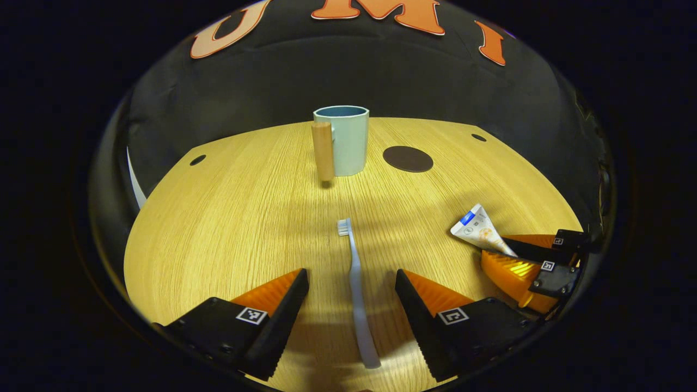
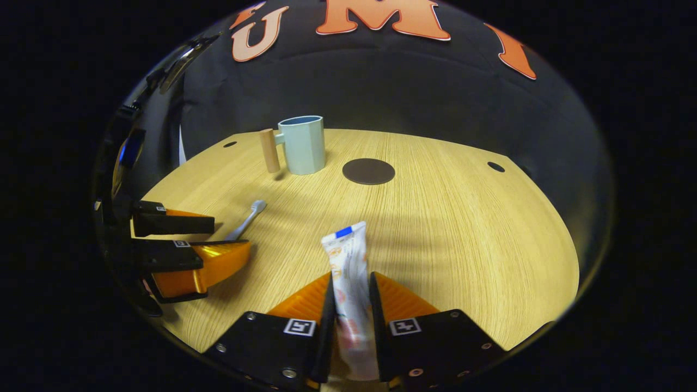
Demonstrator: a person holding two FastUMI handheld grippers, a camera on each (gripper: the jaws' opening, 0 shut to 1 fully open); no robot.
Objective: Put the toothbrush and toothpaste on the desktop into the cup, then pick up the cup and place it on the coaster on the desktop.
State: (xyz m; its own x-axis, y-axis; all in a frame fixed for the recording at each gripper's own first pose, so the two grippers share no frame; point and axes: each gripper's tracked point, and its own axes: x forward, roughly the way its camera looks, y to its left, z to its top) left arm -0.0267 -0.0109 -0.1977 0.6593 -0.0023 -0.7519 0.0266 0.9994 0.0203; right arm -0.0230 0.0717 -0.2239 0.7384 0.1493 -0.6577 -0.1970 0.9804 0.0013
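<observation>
We're seeing the toothpaste (image 2: 348, 272) as a white tube with a blue band near its flat far end and orange print down its body; it's sitting pinched between both fingers of the right gripper (image 2: 351, 305), which are closed against its 2 sides, tube pointing forward over the wooden desktop (image 2: 463, 228). In the left gripper view we're picking up the same tube (image 1: 479, 228) at the right edge, poking out of the right gripper (image 1: 523, 256); whether it's resting on the wood or lifted we can't tell. The toothbrush (image 1: 356, 283) is a pale grey-blue stick with white bristles at the far end, lying flat on the desktop (image 1: 218, 228), and it's running lengthwise through the gap of the left gripper (image 1: 351, 296), whose fingers are spread wide on either side and aren't touching it. In the right gripper view we're seeing that gripper (image 2: 218, 239) at the left, low over the wood, with the toothbrush (image 2: 248, 218) head sticking out between its fingers. The cup (image 1: 346, 139) is pale blue-green with a light wooden peg handle, standing upright at the far side of the desktop, nothing showing above its rim. The coaster (image 1: 408, 159) is a dark round disc lying flat just beside the cup, apart from it.
</observation>
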